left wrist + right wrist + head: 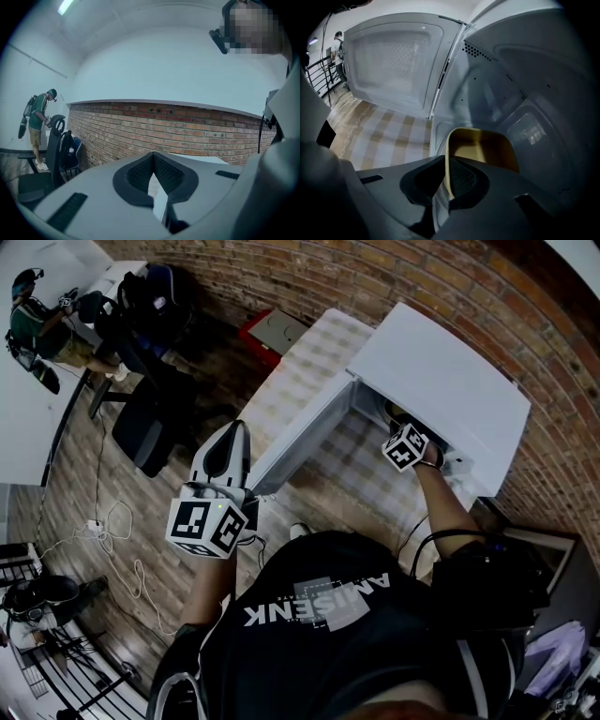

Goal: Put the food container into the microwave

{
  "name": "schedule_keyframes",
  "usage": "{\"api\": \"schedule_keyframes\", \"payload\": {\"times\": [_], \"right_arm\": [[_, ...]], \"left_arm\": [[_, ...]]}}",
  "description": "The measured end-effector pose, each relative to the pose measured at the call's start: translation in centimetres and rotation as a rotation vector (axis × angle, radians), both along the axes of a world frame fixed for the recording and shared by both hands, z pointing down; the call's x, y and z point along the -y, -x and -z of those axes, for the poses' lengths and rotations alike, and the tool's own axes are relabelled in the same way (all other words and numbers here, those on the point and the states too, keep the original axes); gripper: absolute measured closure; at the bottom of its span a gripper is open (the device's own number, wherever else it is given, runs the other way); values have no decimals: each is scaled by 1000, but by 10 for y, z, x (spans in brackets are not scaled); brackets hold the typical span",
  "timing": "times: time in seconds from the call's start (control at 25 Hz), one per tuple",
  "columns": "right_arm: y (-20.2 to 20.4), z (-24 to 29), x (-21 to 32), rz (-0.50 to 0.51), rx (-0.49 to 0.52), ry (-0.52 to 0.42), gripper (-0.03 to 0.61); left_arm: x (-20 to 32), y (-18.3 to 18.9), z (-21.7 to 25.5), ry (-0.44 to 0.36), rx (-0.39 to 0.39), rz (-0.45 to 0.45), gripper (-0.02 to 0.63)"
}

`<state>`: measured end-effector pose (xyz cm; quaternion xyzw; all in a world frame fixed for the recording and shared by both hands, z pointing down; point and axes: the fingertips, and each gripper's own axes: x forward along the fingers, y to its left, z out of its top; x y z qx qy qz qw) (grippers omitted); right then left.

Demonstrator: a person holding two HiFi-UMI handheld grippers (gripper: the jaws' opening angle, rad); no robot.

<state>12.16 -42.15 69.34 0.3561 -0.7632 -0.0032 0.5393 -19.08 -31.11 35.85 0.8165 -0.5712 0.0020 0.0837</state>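
Your right gripper (pixel 444 176) reaches into the microwave (pixel 520 84), its jaws pinched on the near wall of the tan food container (pixel 485 147), which is inside the cavity. Your left gripper (pixel 153 173), jaws closed on nothing, hovers outside the microwave beside its open door (pixel 305 432).

the microwave (pixel 441 381) is smooth and glossy (inside too), the food container (pixel 483 147) matt plastic.
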Motion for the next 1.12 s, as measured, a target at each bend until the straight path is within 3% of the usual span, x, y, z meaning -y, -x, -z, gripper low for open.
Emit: {"api": "schedule_keyframes", "payload": {"times": [0.28, 0.44, 0.72, 1.12], "right_arm": [[-6, -4, 1, -25, -18, -20, 505], [-5, 0, -3, -25, -30, -48, 422], [5, 19, -6, -2, -43, -150, 356], [16, 54, -21, -10, -49, -224, 347]], "left_arm": [[-1, 0, 0, -4, 3, -2, 601], [-5, 4, 3, -10, 1, 3, 601], [-9, 1, 3, -20, -10, -8, 601], [-17, 10, 7, -36, -31, -29, 601]]}}
